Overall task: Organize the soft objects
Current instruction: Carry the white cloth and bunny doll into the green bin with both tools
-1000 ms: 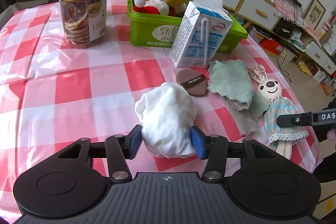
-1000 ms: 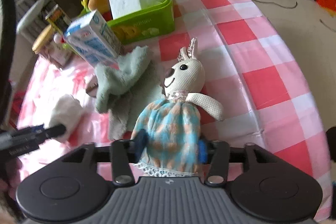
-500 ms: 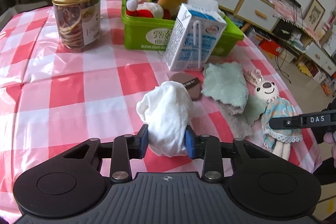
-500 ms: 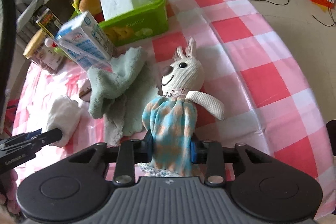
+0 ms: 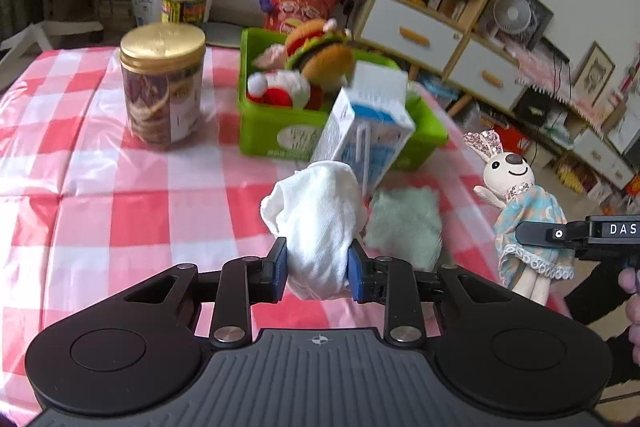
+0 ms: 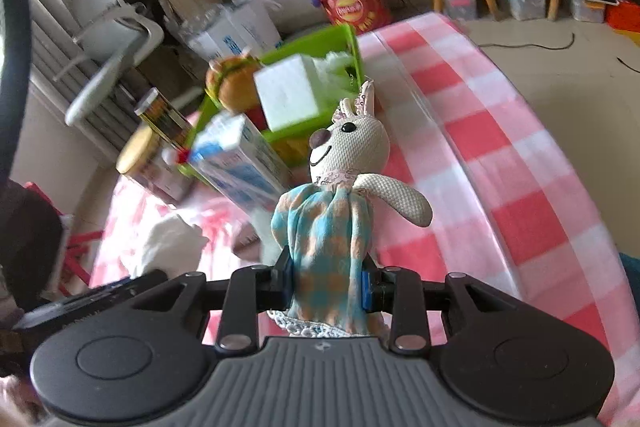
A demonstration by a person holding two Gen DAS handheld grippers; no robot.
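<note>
Both tools clamped on soft things above the checked tabletop [image 5: 100, 163], green bin beyond.

The green bin [image 5: 264, 131] holds a plush burger [image 5: 320, 51], a red-and-white plush [image 5: 280, 89] and a white block [image 6: 286, 101]. The left tool [image 5: 316, 269] is clamped on a bunched white cloth [image 5: 316, 219]; the right tool [image 6: 326, 285] is clamped on the rabbit doll [image 6: 332, 211] by its blue dress. A milk carton [image 5: 364, 139] stands between cloth and bin, a gold-lidded jar [image 5: 162, 87] to the bin's left, a pale green towel [image 5: 404, 223] beside the carton.
</note>
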